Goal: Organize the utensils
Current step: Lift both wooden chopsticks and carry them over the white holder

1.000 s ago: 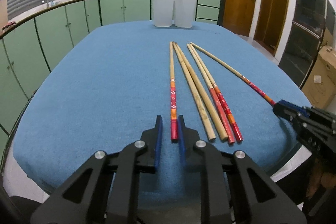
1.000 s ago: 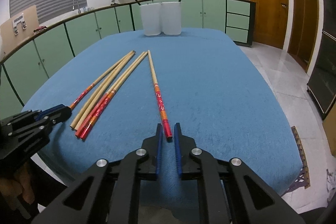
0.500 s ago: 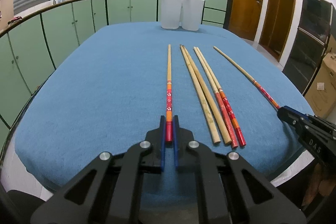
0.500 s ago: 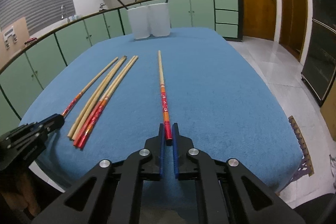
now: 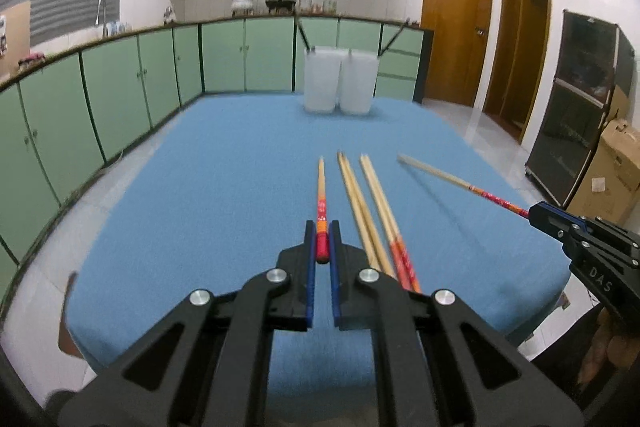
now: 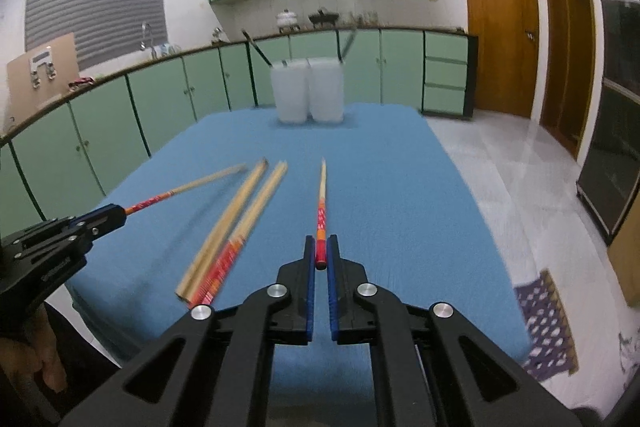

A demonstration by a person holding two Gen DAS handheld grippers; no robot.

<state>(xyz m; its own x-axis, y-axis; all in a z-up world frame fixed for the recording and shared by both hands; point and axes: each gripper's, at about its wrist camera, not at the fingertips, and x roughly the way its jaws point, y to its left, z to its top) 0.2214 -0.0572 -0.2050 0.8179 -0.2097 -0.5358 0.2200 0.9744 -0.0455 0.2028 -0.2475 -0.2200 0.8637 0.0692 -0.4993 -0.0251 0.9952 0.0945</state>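
The left gripper and right gripper each clamp a slender, red-ended wooden chopstick. Four similar sticks lie on the nubby blue tablecloth, between them.

Red-orange patterned chopsticks, blue cloth
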